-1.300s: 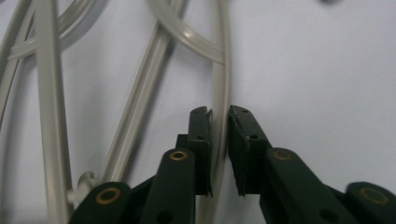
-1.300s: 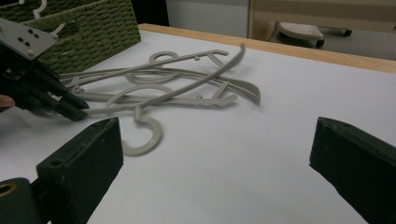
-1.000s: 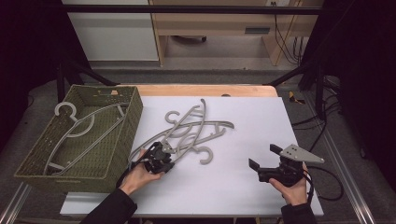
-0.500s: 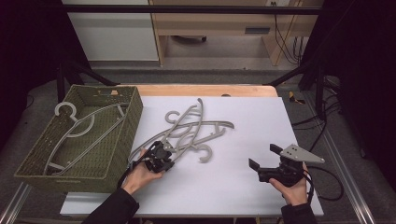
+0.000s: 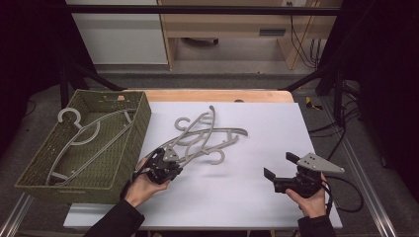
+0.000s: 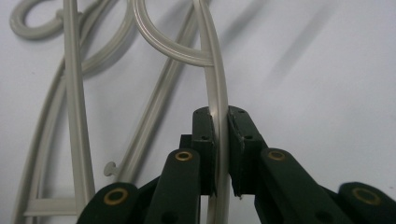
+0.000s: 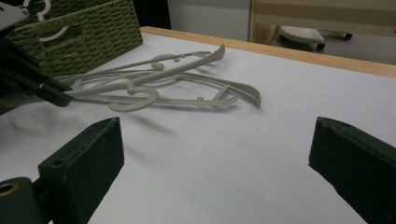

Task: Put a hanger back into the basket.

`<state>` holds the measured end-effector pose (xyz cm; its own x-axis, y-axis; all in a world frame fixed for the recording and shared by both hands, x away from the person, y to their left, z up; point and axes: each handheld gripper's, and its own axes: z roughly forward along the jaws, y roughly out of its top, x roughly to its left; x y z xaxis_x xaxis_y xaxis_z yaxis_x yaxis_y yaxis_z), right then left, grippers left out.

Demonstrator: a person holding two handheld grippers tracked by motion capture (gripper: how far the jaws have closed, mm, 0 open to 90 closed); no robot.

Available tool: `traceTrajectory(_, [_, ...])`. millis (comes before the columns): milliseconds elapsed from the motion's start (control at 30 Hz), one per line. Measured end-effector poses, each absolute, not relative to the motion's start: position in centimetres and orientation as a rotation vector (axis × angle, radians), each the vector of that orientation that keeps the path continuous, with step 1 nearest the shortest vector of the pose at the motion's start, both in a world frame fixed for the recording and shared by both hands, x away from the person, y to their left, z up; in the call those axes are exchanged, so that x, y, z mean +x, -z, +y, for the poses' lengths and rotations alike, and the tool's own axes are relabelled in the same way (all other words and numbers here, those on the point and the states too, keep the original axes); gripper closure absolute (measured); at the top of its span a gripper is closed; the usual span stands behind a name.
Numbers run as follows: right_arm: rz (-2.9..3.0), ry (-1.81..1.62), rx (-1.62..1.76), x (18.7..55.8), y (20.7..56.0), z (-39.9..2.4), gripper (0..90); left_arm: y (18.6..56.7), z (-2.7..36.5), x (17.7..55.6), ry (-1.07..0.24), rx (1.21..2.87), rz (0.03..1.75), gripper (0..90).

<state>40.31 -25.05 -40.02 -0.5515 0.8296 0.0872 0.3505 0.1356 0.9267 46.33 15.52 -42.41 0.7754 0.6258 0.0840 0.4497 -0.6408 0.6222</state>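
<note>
A loose pile of grey plastic hangers (image 5: pixel 210 136) lies on the white table top, left of the middle. My left gripper (image 5: pixel 170 157) is at the pile's near left end, shut on one hanger's thin arm. In the left gripper view the two black pads (image 6: pixel 205 140) pinch that pale arm (image 6: pixel 215 70), which runs straight up between them. My right gripper (image 5: pixel 280 165) rests near the table's front right, open, with nothing between its jaws. In the right gripper view the hangers (image 7: pixel 187 88) lie ahead, and the left gripper (image 7: pixel 51 93) holds one end.
A green woven basket (image 5: pixel 141 116) stands at the table's left edge with one grey hanger (image 5: pixel 89 133) inside. A wooden strip (image 5: pixel 217 95) runs along the table's far edge. Bare white surface (image 5: pixel 232 192) lies between the two grippers.
The left gripper has risen a little and taken the hanger's end up with it. The right gripper has kept still.
</note>
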Motion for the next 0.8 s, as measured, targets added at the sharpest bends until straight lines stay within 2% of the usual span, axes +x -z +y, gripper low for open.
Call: traceTrajectory(800, [1.969,-1.408,1.133,40.3,40.0,-25.2,3.7,35.9,17.9,43.0,-0.386,2.227,0.678,82.3])
